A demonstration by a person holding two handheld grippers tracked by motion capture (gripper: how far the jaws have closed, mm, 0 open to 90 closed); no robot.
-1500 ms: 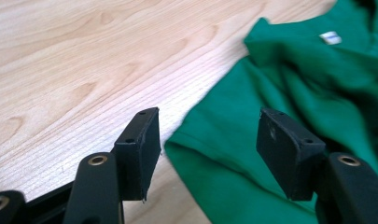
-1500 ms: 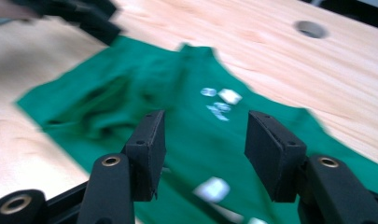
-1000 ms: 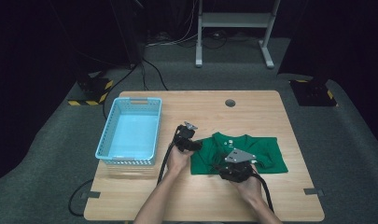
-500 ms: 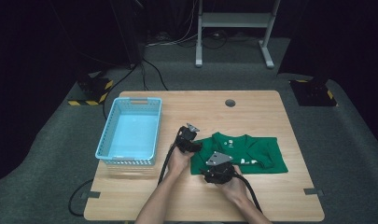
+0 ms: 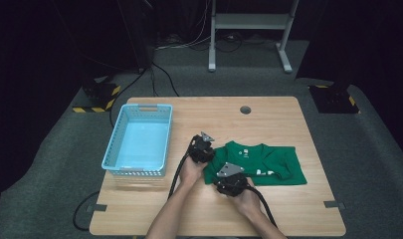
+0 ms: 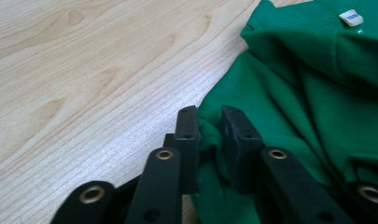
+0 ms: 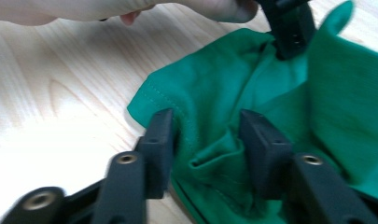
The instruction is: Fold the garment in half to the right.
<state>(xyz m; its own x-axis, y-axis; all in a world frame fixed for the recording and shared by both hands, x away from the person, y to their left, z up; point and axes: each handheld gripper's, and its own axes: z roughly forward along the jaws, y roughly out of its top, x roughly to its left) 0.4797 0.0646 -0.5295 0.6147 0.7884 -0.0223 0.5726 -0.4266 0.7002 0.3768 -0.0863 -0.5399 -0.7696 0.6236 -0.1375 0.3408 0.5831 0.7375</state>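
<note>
Your left tool (image 6: 210,135) is clamped on a fold at the near left edge of the green shirt (image 5: 268,162), while your right tool (image 7: 207,140) stands with its jaws apart, straddling a bunched hem without pinching it. On the table (image 5: 268,112), the shirt lies folded right of centre, with the blue basket (image 5: 139,142) well apart at its left. You seem mid-grasp; next, close the right tool on that hem before lifting. From above both tools merely sit on the cloth; the gripper views reveal the grip, and the left one the collar label (image 6: 351,17).
</note>
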